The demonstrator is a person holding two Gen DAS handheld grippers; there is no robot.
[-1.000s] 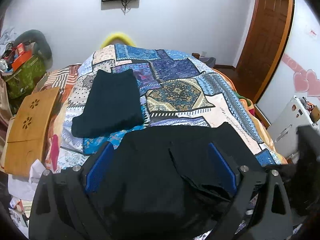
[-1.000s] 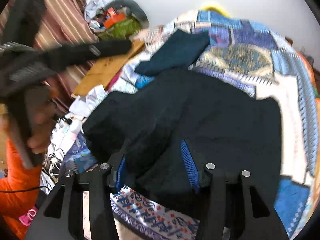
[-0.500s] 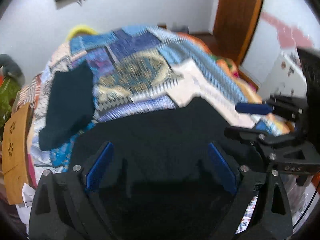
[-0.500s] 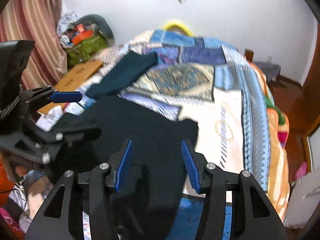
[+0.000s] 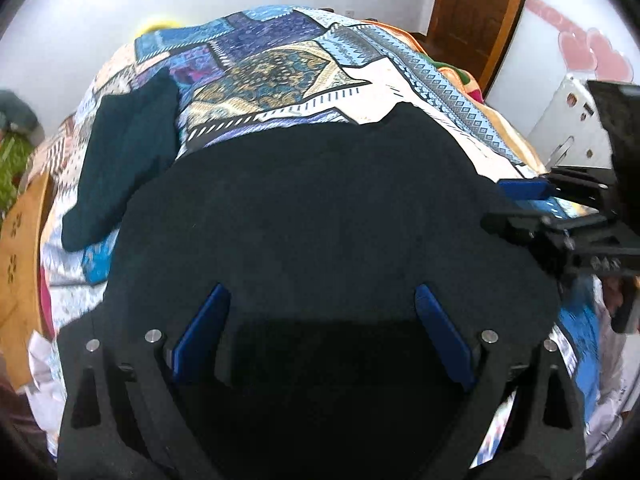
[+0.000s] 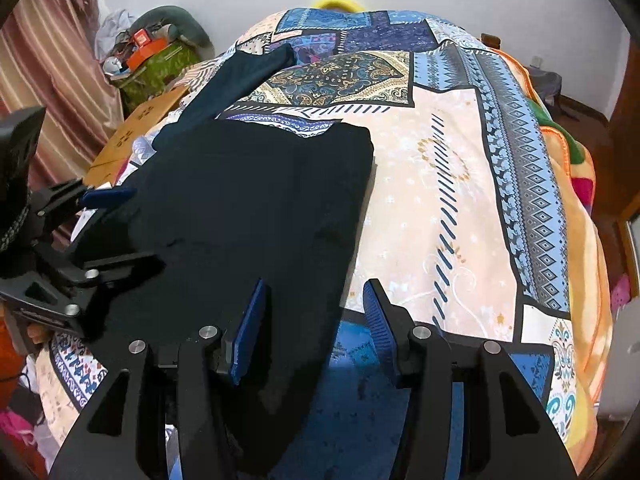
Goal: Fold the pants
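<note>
Black fabric pants [image 5: 320,216] lay flat on the patchwork-quilted bed [image 6: 460,184], spread for folding. The left claw [image 5: 320,332] gaped wide above them. The right claw [image 6: 314,320] stood open, empty, straddling their near edge.

Pants [image 5: 320,216] lie on the bed [image 5: 400,84] near its foot; another garment [image 5: 124,160] lies behind, to their left.

black pants [image 6: 256,200] flat on patchwork bedspread [image 6: 440,184], right tool [image 6: 316,320] open-jawed astride their near edge
</note>
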